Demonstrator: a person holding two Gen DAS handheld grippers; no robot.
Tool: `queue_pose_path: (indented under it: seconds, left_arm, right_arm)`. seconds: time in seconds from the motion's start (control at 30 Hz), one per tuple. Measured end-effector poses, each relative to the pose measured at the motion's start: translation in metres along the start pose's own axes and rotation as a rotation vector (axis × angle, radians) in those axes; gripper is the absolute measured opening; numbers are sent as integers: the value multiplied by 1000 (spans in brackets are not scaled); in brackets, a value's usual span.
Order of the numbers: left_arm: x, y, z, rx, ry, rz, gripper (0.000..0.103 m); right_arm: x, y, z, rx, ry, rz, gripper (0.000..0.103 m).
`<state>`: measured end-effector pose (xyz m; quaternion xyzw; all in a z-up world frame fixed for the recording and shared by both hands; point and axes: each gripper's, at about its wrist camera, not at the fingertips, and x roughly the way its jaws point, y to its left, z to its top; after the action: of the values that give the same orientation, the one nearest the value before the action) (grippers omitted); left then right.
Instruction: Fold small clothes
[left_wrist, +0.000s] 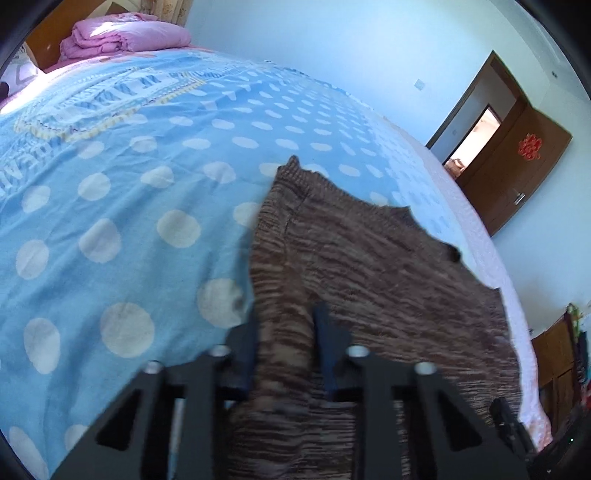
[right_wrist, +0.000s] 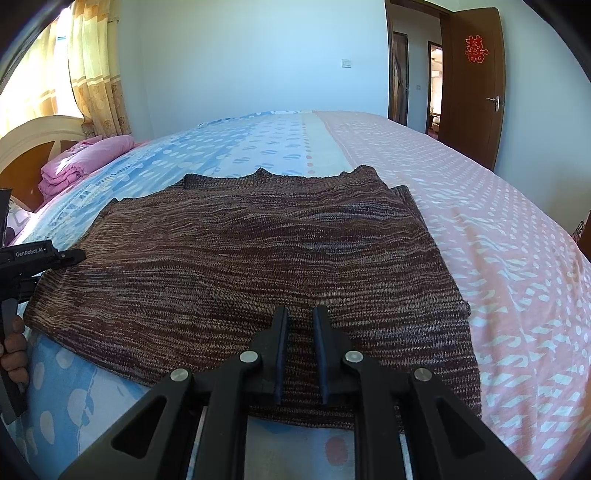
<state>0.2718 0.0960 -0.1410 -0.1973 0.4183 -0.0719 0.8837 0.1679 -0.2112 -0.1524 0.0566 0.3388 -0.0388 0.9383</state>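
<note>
Right now a brown knitted sweater (right_wrist: 251, 258) lies spread flat on the bed (right_wrist: 480, 229), across the seam where the blue dotted sheet (left_wrist: 110, 192) meets the pink patterned sheet (right_wrist: 498, 258), with its neckline toward the far side of the bed and its hem toward the cameras. On the left wrist view, the left claw (left_wrist: 286, 332) is clenched on a gathered fold of the sweater's edge: the knit runs up between the two fingers (left_wrist: 323, 332) and fills the gap, bunching below them. From the right wrist view this same claw shows at the far left, its tip touching the sweater's left edge, with the person's hand (right_wrist: 14, 350) wrapped around its handle. The right claw (right_wrist: 301, 314) sits at the near hem, roughly in the middle of the sweater's width, its fingers close together with only a narrow strip of knit visible between them; it is clenched, though whether the pads actually pinch the fabric or merely rest on it I cannot tell. A folded pink blanket (left_wrist: 125, 35) lies by the headboard (right_wrist: 33, 147), well apart from the sweater, and a brown door (right_wrist: 476, 74) stands open beyond the bed.
</note>
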Motion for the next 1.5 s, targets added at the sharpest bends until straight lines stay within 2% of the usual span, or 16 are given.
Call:
queue_pose_path:
  seconds: [0.1, 0.23, 0.37, 0.67, 0.8, 0.87, 0.9, 0.93, 1.0, 1.17, 1.27, 1.3, 1.37, 1.4, 1.43, 1.5]
  left_arm:
    - [-9, -21, 5, 73, -43, 9, 19]
    - [-21, -70, -2, 241, -97, -42, 19]
    - [-7, -100, -26, 383, -80, -69, 19]
    - [11, -89, -31, 343, -60, -128, 19]
    - [9, -90, -34, 338, -64, -140, 19]
    - [9, -89, -34, 332, -65, -149, 19]
    - [10, -89, -34, 327, -64, -154, 19]
    - [10, -87, -34, 320, -64, -163, 20]
    - [10, -85, -33, 306, -63, -176, 20]
    - [10, -81, -32, 281, -61, -202, 21]
    - [10, -79, -31, 272, -58, -215, 21]
    - [10, -78, -30, 268, -56, -220, 21]
    - [11, -77, -30, 261, -54, -228, 21]
    - [11, -76, -30, 256, -52, -232, 23]
    - [11, -76, -30, 252, -51, -236, 23]
    - [11, -76, -29, 248, -50, -235, 22]
  right_arm:
    - [0, 1, 0, -3, 0, -5, 14]
    - [0, -1, 0, 6, 1, 1, 15]
    - [1, -1, 0, 6, 2, 0, 15]
    - [1, 0, 0, 2, 3, 1, 15]
    - [-4, -5, 8, 50, 10, 39, 20]
    - [-13, -5, 25, 105, -29, 119, 21]
    - [-15, -2, 33, 114, -37, 158, 28]
    - [-13, 4, 47, 122, -36, 232, 46]
    - [3, 16, 76, 146, 3, 373, 70]
    - [79, 45, 115, 231, 159, 570, 70]
    - [116, 62, 118, 276, 239, 599, 66]
    - [127, 70, 120, 273, 261, 613, 61]
    - [138, 83, 120, 256, 284, 623, 43]
    - [143, 90, 121, 234, 298, 613, 22]
    - [147, 94, 122, 217, 305, 588, 12]
    - [145, 94, 121, 207, 288, 567, 11]
